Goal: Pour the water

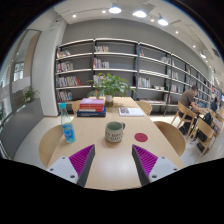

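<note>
While jaws gape, bottle (68,130) and cup (115,131) beyond, bookshelf (120,68) titles illegible

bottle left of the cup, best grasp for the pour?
Grip the bottle across its mid-body, below the blue cap, coming straight from the gripper's side. It stands upright on the table with free space all round, apart from the cup. The fingers are open and look wide enough, though that is a guess.

I see bare table (105,155) ahead of the open gripper (113,160); cup (115,132) dead centre, bottle (68,129) left, books (92,106) beyond.
</note>
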### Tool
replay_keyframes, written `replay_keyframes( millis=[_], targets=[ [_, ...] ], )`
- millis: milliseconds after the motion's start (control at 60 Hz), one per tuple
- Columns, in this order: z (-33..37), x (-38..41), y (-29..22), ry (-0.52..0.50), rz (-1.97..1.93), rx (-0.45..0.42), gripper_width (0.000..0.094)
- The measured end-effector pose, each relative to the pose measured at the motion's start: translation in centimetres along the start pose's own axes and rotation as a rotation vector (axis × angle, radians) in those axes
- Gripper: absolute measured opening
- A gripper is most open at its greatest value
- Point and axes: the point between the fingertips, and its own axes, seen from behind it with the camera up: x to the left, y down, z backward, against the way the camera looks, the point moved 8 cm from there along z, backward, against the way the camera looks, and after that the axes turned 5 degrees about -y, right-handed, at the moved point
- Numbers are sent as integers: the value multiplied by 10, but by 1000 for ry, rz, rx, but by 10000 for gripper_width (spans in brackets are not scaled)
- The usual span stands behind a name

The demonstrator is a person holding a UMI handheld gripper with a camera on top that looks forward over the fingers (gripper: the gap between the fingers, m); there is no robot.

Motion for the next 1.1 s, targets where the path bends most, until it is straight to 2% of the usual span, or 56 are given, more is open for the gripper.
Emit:
replay_keyframes(
  millis=[117,383,567,733,883,917,1000,1100],
  targets=[
    [-15,27,12,-48,13,35,746],
    [-109,131,33,-175,49,34,756],
    [-191,197,20,-206,58,19,755],
    [-255,212,-5,-208,58,-20,756],
    [-286,227,-17,-209,70,-71,747],
    [-296,226,-16,-209,69,-88,724],
    [-304,227,-16,-197,58,-135,562],
    [-312,228,-17,-222,36,-202,491]
  ],
)
